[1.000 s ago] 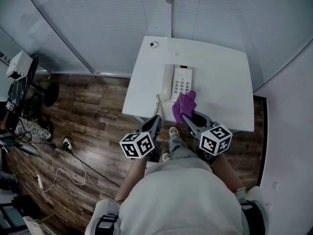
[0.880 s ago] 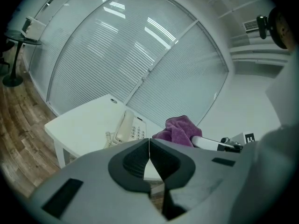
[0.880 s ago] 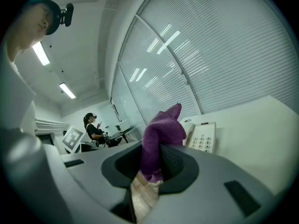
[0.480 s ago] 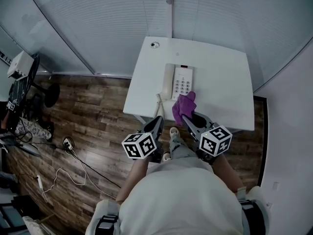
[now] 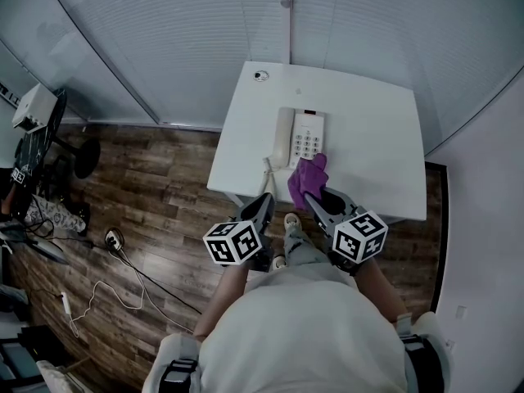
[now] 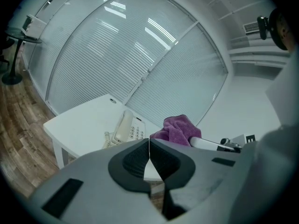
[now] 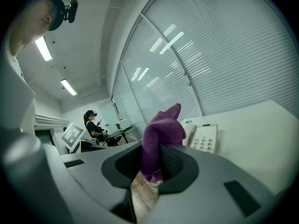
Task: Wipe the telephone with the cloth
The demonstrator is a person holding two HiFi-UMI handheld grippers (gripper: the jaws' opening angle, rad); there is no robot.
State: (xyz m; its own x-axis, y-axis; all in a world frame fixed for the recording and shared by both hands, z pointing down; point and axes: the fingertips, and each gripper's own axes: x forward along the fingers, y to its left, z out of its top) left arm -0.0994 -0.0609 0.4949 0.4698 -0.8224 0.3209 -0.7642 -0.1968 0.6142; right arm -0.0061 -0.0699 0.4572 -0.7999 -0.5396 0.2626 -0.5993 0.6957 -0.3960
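I see white bench (image 5: 368, 129) | telephone (image 5: 301, 137) at its centre, handset on left | purple cloth (image 5: 306, 175) by phone's near right corner, gripped in my right claw (image 5: 316, 196) | left claw (image 5: 264, 198) closed, empty, at bench's near edge

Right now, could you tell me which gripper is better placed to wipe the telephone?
The right gripper: it is shut on the cloth by the telephone; the left gripper is shut, empty.
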